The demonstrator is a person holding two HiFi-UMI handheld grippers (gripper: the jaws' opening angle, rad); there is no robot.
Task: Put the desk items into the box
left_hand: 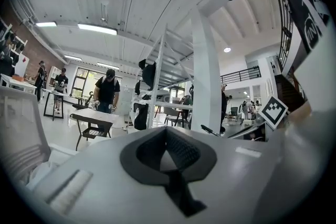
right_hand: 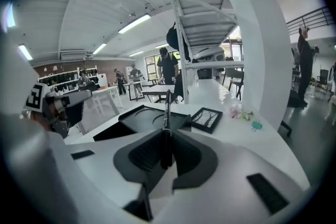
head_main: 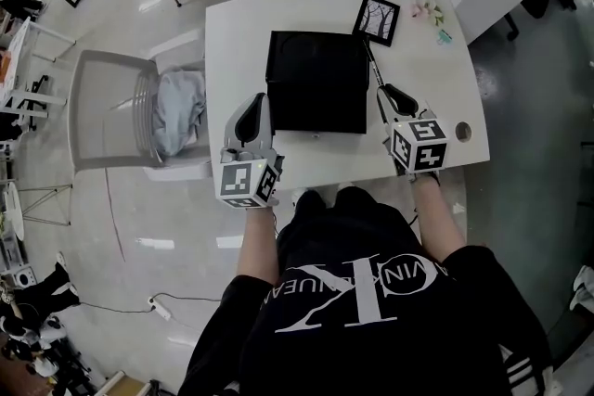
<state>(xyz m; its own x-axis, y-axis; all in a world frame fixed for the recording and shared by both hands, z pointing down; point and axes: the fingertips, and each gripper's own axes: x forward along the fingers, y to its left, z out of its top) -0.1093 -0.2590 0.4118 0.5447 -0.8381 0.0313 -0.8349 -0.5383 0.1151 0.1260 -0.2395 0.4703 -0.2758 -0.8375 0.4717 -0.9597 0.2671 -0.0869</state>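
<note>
The box (head_main: 316, 81) is matt black, flat and unshiny, like card or plastic. The table (head_main: 232, 42) beneath it is smooth white with a dull sheen. Just beyond the box, the picture frame (head_main: 376, 19) has a matt black border. The left gripper (head_main: 252, 121) and right gripper (right_hand: 167, 136) are smooth white plastic, each with 2 dark ribbed, rubbery-looking pads. The pen (right_hand: 167, 107) is black. Left of the box, crumpled grey cloth (head_main: 178, 111) lies on a pale plastic chair (head_main: 102, 116). The floor (head_main: 167, 5) is polished and mirrors the lights.
</note>
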